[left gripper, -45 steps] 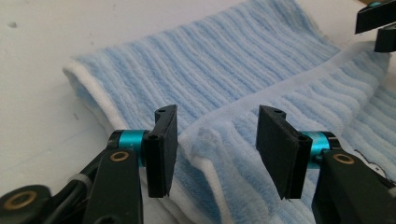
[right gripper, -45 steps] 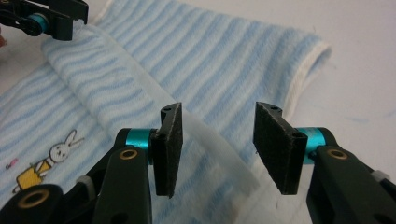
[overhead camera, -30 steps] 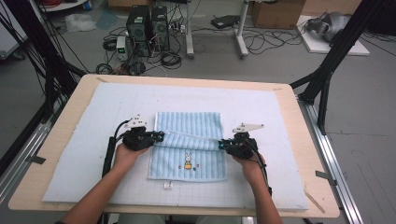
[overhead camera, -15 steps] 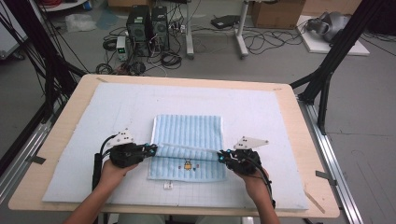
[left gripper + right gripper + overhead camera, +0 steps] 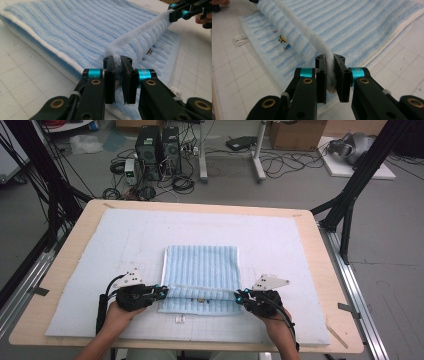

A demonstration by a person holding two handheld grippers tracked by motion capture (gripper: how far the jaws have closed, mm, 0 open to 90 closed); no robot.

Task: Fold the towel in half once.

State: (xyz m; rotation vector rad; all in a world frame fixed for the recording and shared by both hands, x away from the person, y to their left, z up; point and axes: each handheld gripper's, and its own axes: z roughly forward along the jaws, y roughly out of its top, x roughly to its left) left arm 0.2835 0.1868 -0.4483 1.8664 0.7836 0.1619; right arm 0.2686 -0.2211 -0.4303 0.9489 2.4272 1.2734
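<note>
A light-blue striped towel [image 5: 202, 267] lies folded in the middle of the padded mat. Its white-hemmed upper edge is stretched taut between the two grippers, just above the towel's near part. My left gripper [image 5: 162, 291] is shut on the left corner of that edge, and in the left gripper view the terry cloth [image 5: 130, 47] is pinched between the jaws of the left gripper [image 5: 118, 68]. My right gripper [image 5: 240, 296] is shut on the right corner, where the white hem [image 5: 312, 35] runs into the jaws of the right gripper [image 5: 330, 67]. A small embroidered motif [image 5: 283, 38] shows under the lifted edge.
The pale gridded mat [image 5: 100, 250] covers most of the wooden table [image 5: 75, 220]. A small white label [image 5: 180, 318] sticks out at the towel's near edge. Black frame posts [image 5: 350, 195] stand at both sides, and computers [image 5: 157, 145] and cables lie on the floor beyond.
Both grippers have drawn back toward the person with the towel's edge, carrying it from mid-towel almost over the near edge. The edge stays taut between them.
</note>
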